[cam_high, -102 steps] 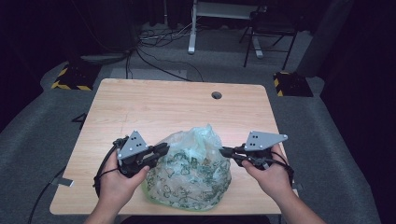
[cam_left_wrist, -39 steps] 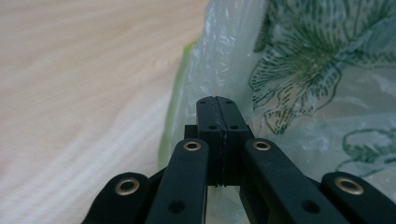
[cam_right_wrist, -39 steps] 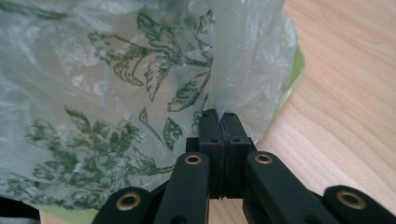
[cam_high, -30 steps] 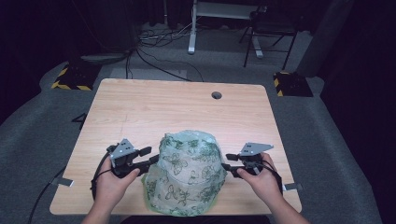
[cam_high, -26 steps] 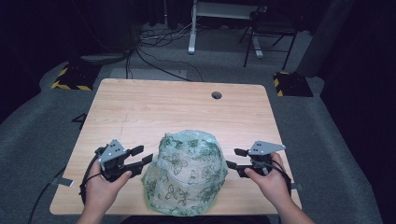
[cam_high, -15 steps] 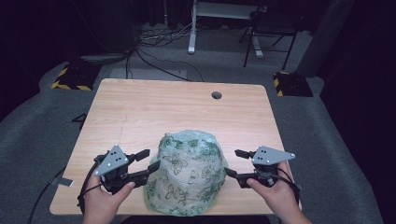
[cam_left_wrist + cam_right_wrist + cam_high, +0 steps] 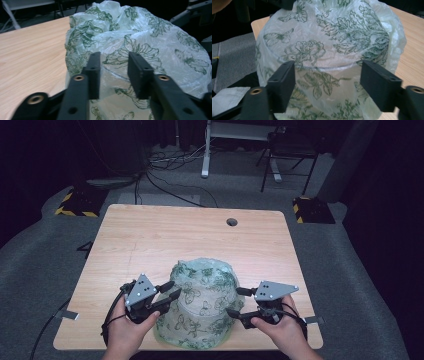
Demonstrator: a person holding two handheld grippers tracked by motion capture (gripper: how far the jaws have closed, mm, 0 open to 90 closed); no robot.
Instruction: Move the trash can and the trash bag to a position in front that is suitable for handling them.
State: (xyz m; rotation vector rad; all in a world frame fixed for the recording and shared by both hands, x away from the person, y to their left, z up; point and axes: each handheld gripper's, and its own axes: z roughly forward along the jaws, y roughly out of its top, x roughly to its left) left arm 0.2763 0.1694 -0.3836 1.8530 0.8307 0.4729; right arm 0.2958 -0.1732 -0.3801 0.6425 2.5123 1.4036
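Observation:
A translucent plastic bag (image 7: 202, 302) printed with green flowers is draped over a round, rimmed thing near the table's front edge. My left gripper (image 7: 169, 292) sits against the bag's left side. In the left gripper view (image 7: 113, 56) its jaws have just been closing, and a gap remains, with bag film (image 7: 140, 37) showing in it and beyond the tips. My right gripper (image 7: 235, 302) is at the bag's right side. In the right gripper view (image 7: 328, 65) its jaws stand wide, having just closed a little, and the covered rim (image 7: 324, 67) lies between and past them.
The wooden table (image 7: 165, 235) has a cable hole (image 7: 231, 222) at its far middle. Cables trail from both grippers over the front edge. Grey carpet surrounds the table, and a chair (image 7: 287, 155) and a desk leg stand far behind.
The bag, bunched to a peak earlier, now lies smooth as a dome. Both grippers drew outward from it, then came back in against its sides. The left jaws are narrower.

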